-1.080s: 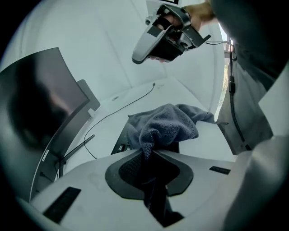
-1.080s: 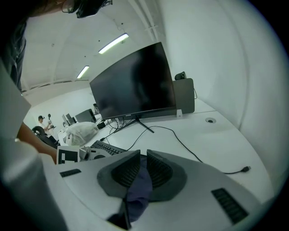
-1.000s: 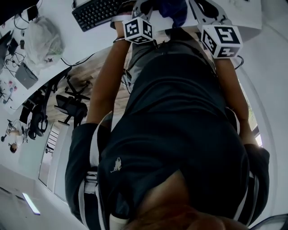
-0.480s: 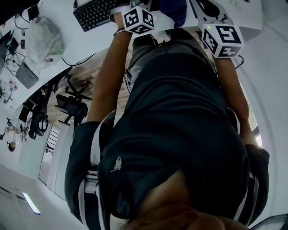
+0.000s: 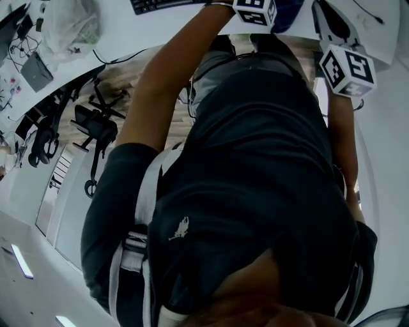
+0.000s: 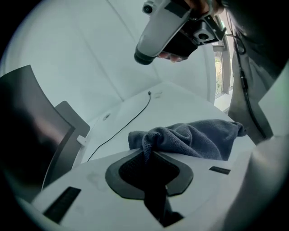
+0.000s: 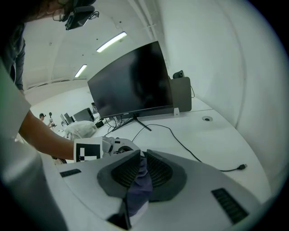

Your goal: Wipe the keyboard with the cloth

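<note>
White desk [image 7: 216,135], big dark monitor [image 7: 131,83] standing at the back edge, and one blue-grey cloth [image 6: 192,140] pinched from both ends.

Left gripper [image 6: 146,155] has its jaws clamped tight on a bunched corner of the cloth, and the rest is heaped on the desk just past the jaws. Right gripper [image 7: 141,161] is squeezed onto another fold, with cloth poking down between the pads. From the head view the cloth sits between the two marker cubes near the desk's front edge. The keyboard [image 5: 160,5] is off to the left of the left gripper along that same edge. A black cable [image 7: 185,148] trails across the desk from the monitor's side.
</note>
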`<state>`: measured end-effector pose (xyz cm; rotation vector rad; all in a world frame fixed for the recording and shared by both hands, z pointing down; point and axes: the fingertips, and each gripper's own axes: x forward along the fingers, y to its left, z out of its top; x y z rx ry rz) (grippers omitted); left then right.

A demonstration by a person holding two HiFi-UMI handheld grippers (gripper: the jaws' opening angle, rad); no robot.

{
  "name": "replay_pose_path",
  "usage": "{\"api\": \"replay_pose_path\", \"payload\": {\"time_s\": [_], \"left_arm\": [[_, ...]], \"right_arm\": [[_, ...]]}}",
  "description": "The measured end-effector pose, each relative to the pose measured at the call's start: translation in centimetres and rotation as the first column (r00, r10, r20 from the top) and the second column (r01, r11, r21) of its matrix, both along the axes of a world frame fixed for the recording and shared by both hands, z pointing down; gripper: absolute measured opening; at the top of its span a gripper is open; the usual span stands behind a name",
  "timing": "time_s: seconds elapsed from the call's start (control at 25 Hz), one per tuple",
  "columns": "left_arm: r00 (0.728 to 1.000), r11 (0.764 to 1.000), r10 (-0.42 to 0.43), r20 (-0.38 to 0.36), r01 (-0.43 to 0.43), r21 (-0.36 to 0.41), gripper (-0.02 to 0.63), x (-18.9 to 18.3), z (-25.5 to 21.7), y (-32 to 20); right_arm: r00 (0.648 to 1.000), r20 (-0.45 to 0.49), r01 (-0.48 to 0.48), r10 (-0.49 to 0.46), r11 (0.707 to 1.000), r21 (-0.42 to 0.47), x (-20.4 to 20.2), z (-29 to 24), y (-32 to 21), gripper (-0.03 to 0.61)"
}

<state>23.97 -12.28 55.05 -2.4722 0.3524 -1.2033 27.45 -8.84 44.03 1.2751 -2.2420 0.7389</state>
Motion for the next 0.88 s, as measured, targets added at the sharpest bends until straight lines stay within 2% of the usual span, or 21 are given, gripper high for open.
{"api": "replay_pose_path", "payload": {"time_s": [0.16,0.28,0.44,0.48,0.56,0.64,0.72,0.8,0.88], "left_arm": [[0.999,0.999,0.051,0.017,-0.051,-0.015,0.033,-1.7,1.4,3.8],[0.998,0.998,0.045,0.041,-0.043,-0.037,0.032,-3.8,2.2,7.2],[0.997,0.997,-0.033,0.075,0.039,-0.072,0.032,-7.5,2.3,9.7],[0.995,0.994,-0.068,0.068,0.073,-0.082,0.032,-8.5,1.8,10.0],[0.985,0.977,-0.175,0.003,0.174,-0.121,0.033,-10.5,-0.4,10.2],[0.948,0.943,-0.305,-0.092,0.287,-0.170,0.032,-13.0,-3.5,10.0],[0.892,0.903,-0.416,-0.178,0.381,-0.201,0.032,-15.8,-7.1,9.7],[0.814,0.857,-0.511,-0.277,0.458,-0.235,0.034,-18.3,-11.1,9.1],[0.711,0.807,-0.591,-0.380,0.522,-0.277,0.033,-20.8,-15.0,8.7]], "right_arm": [[1.000,0.003,0.018,-0.018,1.000,0.014,-0.6,-0.2,-0.2,0.046],[0.999,0.005,0.037,-0.037,0.999,0.021,-1.2,-0.5,-0.1,0.048],[0.998,0.011,0.065,-0.066,0.997,0.036,-2.5,-1.4,-0.3,0.048],[0.997,0.013,0.072,-0.072,0.996,0.045,-2.8,-1.8,-0.4,0.048],[0.996,0.019,0.085,-0.086,0.994,0.067,-3.5,-2.6,-0.5,0.048],[0.994,0.033,0.100,-0.103,0.991,0.093,-4.3,-3.5,-0.6,0.048],[0.990,0.042,0.128,-0.134,0.983,0.130,-5.3,-4.7,-0.6,0.048],[0.983,0.030,0.171,-0.180,0.967,0.190,-6.3,-6.2,-0.5,0.025],[0.974,0.017,0.215,-0.225,0.945,0.245,-7.2,-7.8,-0.2,0.009]]}}
